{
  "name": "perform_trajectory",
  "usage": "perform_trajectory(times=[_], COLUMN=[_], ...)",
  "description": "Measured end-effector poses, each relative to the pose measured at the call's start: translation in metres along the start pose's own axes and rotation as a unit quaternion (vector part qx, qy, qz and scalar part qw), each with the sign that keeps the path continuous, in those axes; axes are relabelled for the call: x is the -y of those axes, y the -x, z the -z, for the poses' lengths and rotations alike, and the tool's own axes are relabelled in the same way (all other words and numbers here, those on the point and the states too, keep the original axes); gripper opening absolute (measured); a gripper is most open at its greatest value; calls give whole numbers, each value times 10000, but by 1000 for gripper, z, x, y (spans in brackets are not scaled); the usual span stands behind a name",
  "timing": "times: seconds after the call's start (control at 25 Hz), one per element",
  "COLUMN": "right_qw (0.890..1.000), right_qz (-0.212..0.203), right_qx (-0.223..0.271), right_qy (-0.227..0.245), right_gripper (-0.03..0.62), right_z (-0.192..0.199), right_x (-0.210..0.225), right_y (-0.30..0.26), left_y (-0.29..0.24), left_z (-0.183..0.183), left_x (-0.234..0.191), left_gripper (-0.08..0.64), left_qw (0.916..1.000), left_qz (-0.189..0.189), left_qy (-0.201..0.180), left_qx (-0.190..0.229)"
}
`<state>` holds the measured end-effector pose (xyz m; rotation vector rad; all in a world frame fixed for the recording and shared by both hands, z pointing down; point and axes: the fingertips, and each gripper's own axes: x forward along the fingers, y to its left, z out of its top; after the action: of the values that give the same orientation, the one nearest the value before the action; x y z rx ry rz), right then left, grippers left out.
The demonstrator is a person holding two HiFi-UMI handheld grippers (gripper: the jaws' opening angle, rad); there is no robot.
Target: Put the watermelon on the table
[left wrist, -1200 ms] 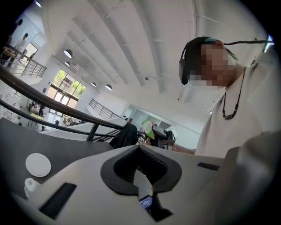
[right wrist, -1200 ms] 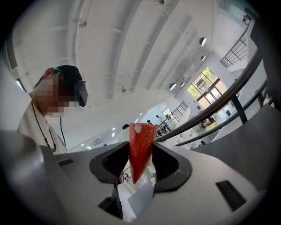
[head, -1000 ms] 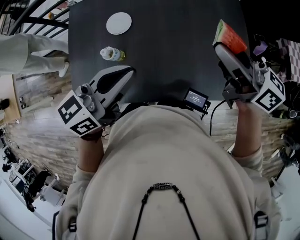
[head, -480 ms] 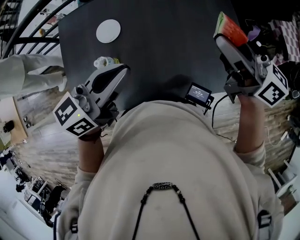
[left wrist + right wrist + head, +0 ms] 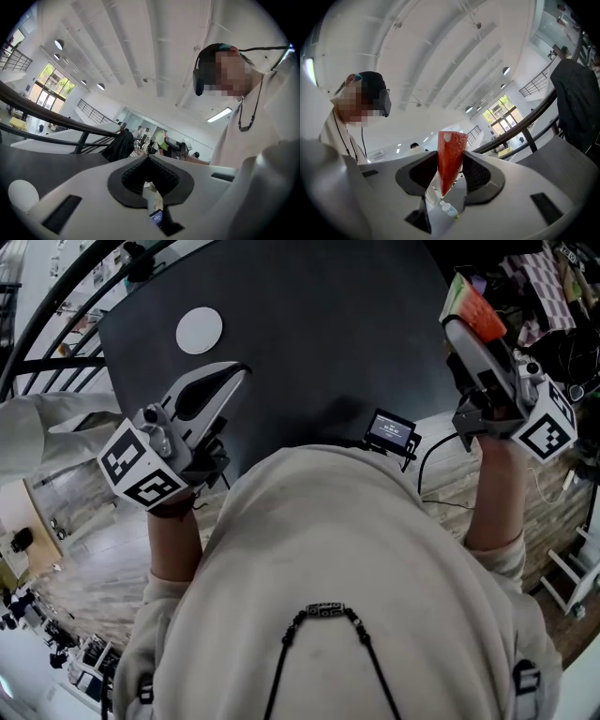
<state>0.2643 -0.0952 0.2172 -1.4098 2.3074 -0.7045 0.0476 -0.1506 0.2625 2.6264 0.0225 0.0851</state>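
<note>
A wedge of watermelon (image 5: 473, 308), red flesh with a green rind, is clamped in my right gripper (image 5: 462, 326) at the upper right, over the right edge of the black table (image 5: 328, 324). In the right gripper view the red wedge (image 5: 451, 157) stands upright between the two pads of that gripper (image 5: 449, 165). My left gripper (image 5: 234, 371) hovers over the table's left part, jaws closed tip to tip with nothing between them. The left gripper view shows its tips (image 5: 149, 158) meeting and empty.
A white plate (image 5: 200, 331) lies on the table at the far left. A small device with a lit screen (image 5: 389, 431) sits at the table's near edge. A small plastic bottle (image 5: 449, 209) shows below the right jaws. Clutter (image 5: 544, 287) crowds the far right.
Both grippers have shifted a little against the table, the watermelon still clamped. The bottle that lay beside the left gripper's tips is now hidden behind it in the head view.
</note>
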Motion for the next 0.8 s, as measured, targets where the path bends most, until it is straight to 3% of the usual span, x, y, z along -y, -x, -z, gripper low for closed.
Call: perform_trajectory(times=[0.28,0.8], right_qw=[9998,9980], right_qz=[177,-151], right_qx=[-80,-561], right_qy=[9,248], right_gripper=[178,178], right_z=[-8,-5], right_x=[-15,-28], right_y=[10,-37], left_y=[4,37], left_z=[-5,0], left_x=[18,5], left_gripper=[-2,-2], left_qw=[9998,9988], left_qz=[141,-235], left_qy=[101,244], left_qx=[44,356])
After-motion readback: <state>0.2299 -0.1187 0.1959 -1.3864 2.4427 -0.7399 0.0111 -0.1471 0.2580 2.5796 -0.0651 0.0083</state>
